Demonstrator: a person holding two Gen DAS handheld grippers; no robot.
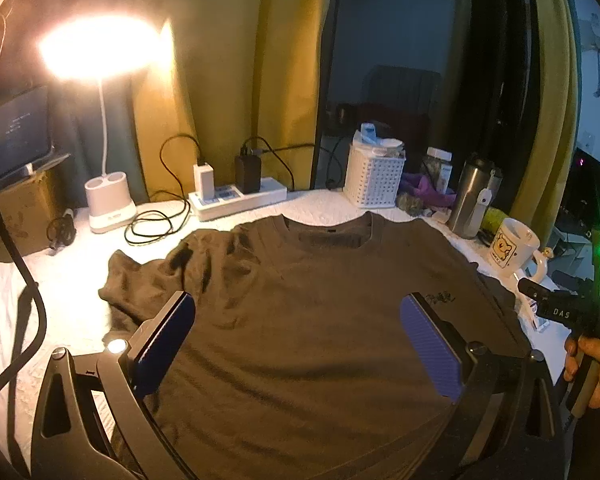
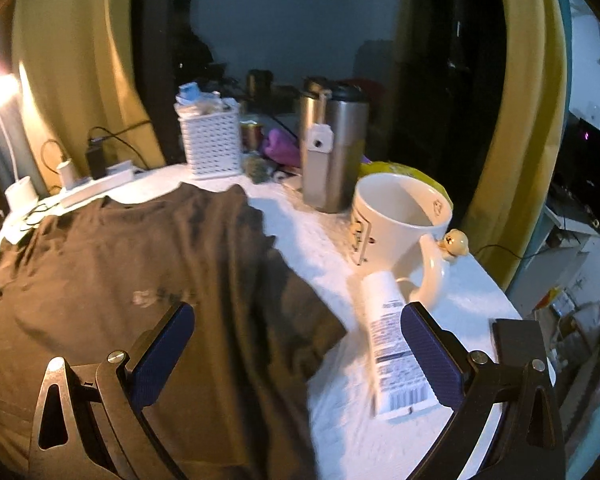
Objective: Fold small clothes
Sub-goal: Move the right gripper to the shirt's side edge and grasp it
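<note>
A dark brown T-shirt (image 1: 300, 320) lies spread flat on the white table cover (image 1: 72, 292), collar at the far side, its left sleeve crumpled. My left gripper (image 1: 298, 336) is open and empty, hovering over the shirt's middle, blue pads wide apart. In the right wrist view the shirt (image 2: 140, 280) fills the left half, its right sleeve lying towards the mug. My right gripper (image 2: 298, 350) is open and empty above the shirt's right edge. The right gripper's body (image 1: 564, 312) shows at the right edge of the left wrist view.
A lit desk lamp (image 1: 108, 200), a power strip (image 1: 236, 196) with cables, a white basket (image 1: 374, 176), a steel flask (image 2: 334, 148), a white mug (image 2: 400, 220) and a white tube (image 2: 396, 344) ring the shirt. The table's right edge (image 2: 512, 304) is near.
</note>
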